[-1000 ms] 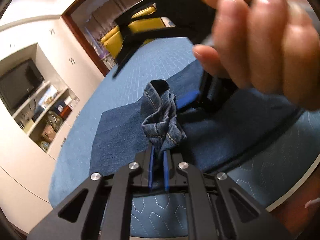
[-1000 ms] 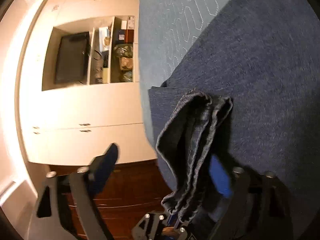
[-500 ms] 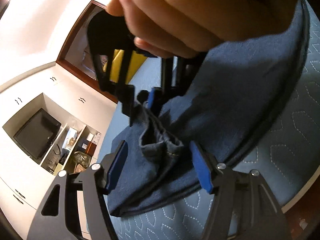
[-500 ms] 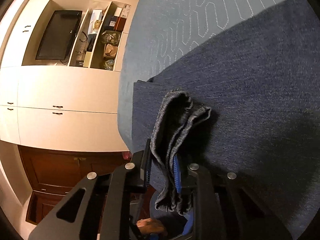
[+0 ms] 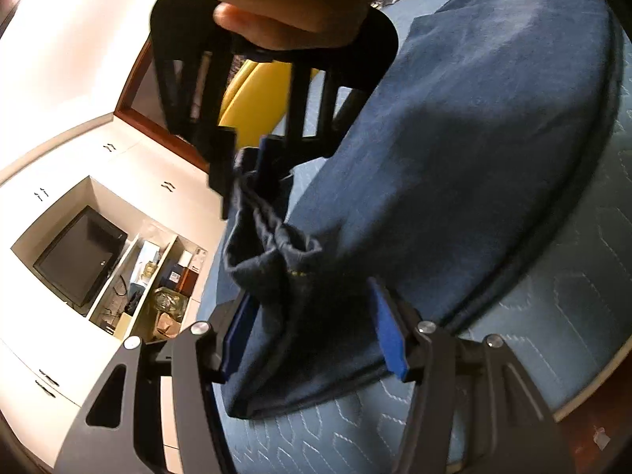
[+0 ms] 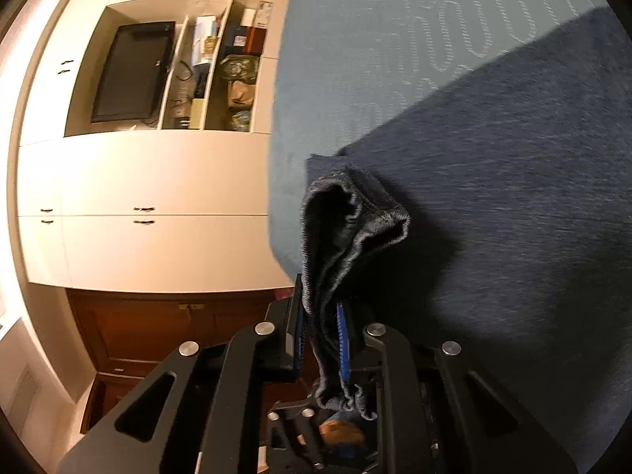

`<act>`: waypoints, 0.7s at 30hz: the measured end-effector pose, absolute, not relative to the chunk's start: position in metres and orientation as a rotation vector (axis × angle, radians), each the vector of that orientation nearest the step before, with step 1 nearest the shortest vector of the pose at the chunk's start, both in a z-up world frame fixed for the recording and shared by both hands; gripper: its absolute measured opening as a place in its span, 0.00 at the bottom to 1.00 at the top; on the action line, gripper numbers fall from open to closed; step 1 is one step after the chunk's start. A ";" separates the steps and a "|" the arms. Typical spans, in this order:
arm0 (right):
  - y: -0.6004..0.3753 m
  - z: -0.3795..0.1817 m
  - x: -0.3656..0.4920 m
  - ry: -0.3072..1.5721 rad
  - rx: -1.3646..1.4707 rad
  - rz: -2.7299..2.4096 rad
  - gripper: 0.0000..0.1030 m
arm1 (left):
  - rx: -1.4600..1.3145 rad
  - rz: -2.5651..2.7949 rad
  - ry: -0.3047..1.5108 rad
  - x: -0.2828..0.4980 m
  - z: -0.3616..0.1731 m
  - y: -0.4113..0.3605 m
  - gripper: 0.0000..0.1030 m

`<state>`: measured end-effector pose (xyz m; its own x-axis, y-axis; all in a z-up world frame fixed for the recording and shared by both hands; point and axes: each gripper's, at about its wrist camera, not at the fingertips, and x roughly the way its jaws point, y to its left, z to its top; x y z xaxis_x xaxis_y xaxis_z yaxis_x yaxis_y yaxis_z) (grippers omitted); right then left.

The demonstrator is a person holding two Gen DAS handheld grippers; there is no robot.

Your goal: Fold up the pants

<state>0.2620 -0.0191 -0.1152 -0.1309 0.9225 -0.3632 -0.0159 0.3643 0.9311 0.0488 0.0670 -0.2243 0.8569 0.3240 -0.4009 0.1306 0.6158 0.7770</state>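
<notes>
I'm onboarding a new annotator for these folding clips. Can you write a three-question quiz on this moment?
1. True or false: the left claw is shut on the pants.
2. What does the right claw pinch?
A. a bunched edge of the pants
B. the bed cover
C. nothing
3. Fill in: in the wall niche, left of the shelves, stands a dark ____.

Key: 1 false, it is open; 2 A; 3 TV.

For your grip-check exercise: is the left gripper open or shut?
Open: the left gripper has its blue pads apart, with the jeans loose between them.
</notes>
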 end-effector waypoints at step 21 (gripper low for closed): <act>-0.082 -0.131 0.229 1.473 1.278 1.006 0.81 | 0.471 0.023 0.589 0.072 -0.128 0.122 0.08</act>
